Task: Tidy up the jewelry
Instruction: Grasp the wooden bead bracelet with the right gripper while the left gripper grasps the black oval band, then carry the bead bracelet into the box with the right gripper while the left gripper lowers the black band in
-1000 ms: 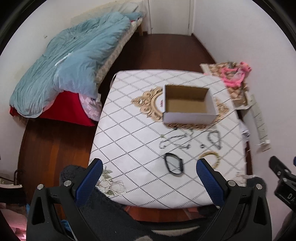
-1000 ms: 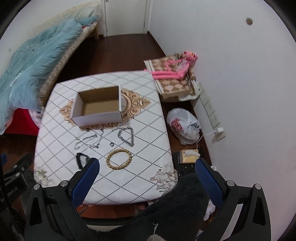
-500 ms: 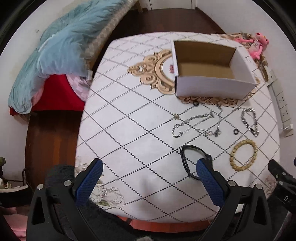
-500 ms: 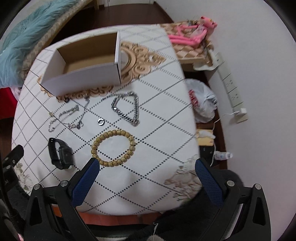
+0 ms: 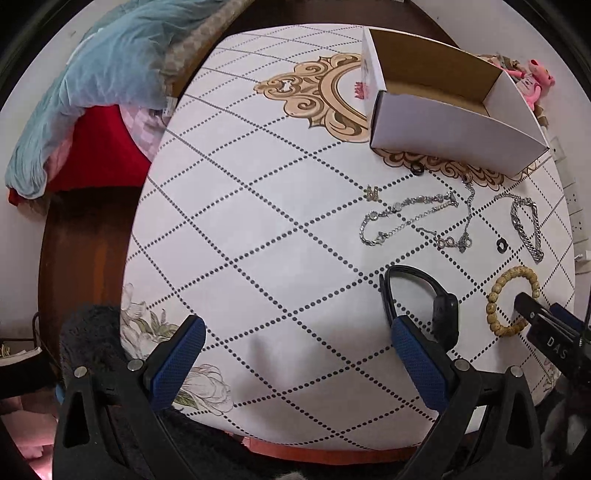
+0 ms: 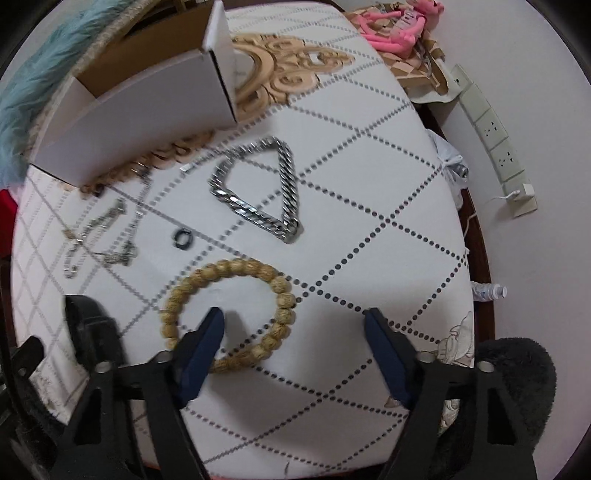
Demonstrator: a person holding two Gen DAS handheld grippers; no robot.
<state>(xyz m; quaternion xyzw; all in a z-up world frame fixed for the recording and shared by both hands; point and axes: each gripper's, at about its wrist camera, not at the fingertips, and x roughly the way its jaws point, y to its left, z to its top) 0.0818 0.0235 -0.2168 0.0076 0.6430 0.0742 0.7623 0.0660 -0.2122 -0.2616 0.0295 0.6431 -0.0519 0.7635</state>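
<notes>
An open white cardboard box (image 5: 447,122) stands at the far side of the patterned table (image 5: 258,240); it also shows in the right wrist view (image 6: 147,107). In front of it lie thin silver chains (image 5: 417,218), a thick silver chain bracelet (image 6: 258,192), a small dark ring (image 6: 183,238), a wooden bead bracelet (image 6: 236,314) and a black band watch (image 5: 424,299). My left gripper (image 5: 295,343) is open over the table's near edge, its right finger beside the watch. My right gripper (image 6: 295,332) is open, its left finger inside the bead bracelet's loop.
A bed with a blue quilt (image 5: 92,74) stands left of the table. A pink plush toy (image 6: 399,22), a power strip (image 6: 491,122) and a plastic bag lie by the right wall. A dark fuzzy stool (image 6: 517,369) sits at the near edge.
Both grippers have moved forward and down toward the table. The right gripper's left finger now sits inside the bead bracelet's loop; the left gripper's right finger has reached the black watch.
</notes>
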